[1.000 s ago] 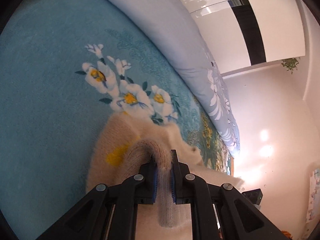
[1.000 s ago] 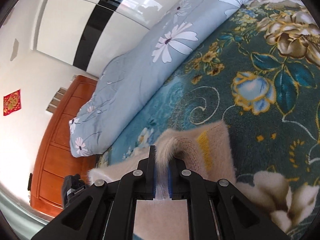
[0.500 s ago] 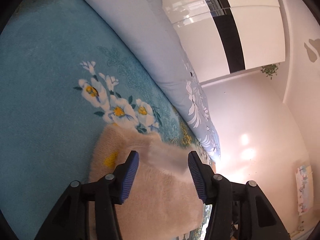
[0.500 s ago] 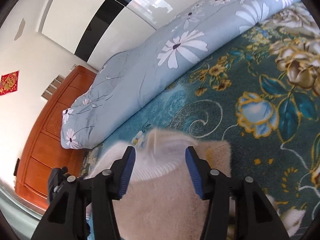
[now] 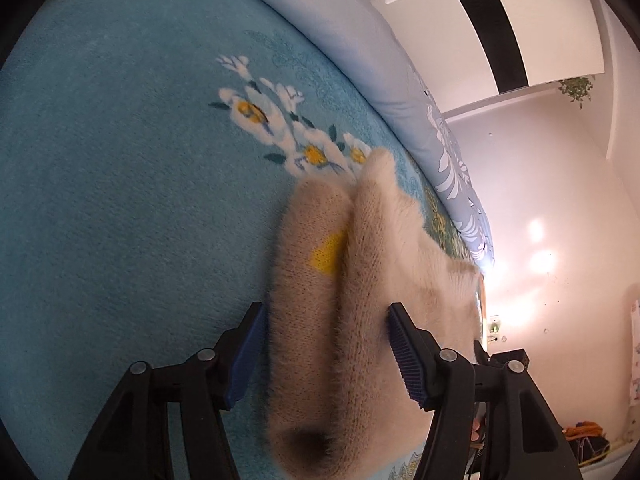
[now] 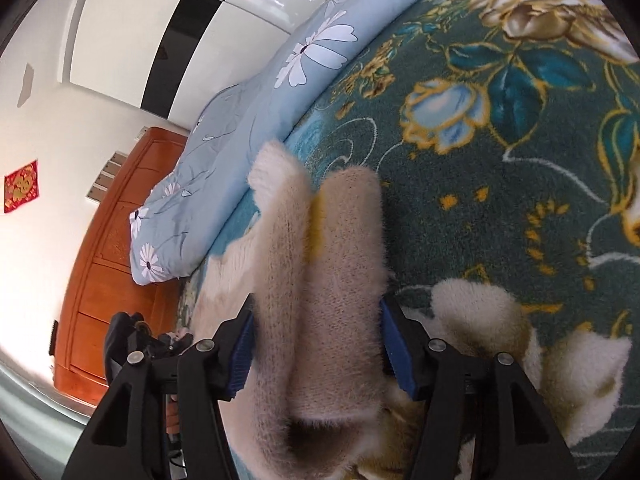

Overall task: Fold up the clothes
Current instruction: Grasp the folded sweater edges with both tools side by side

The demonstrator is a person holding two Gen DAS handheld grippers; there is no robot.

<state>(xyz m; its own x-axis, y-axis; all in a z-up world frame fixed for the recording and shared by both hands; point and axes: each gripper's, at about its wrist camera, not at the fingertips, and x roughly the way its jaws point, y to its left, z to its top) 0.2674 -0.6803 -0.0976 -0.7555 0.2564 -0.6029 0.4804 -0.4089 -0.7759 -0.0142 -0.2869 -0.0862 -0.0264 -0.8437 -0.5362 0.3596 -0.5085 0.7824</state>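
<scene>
Low in both frames the fuzzy beige sweater (image 5: 320,320) bunches between my left gripper (image 5: 326,354) and right gripper (image 6: 316,350), jaws just opened, not pinching; soft, light, floppy; I'd grip the folded edge.

— Where is the sweater (image 5: 352,280)?
— On the blanket (image 5: 120,200), between each tool's fingers.
— And behind it?
— The quilt (image 6: 256,128) — then the headboard (image 6: 116,240), further left.

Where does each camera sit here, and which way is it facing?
Left wrist: on the left tool, looking down along its open fingers at the fuzzy beige sweater on the blue floral blanket.
Right wrist: on the right tool, facing the same sweater; jaws open.
Shared: sweater, blanket, pale blue quilt.
</scene>
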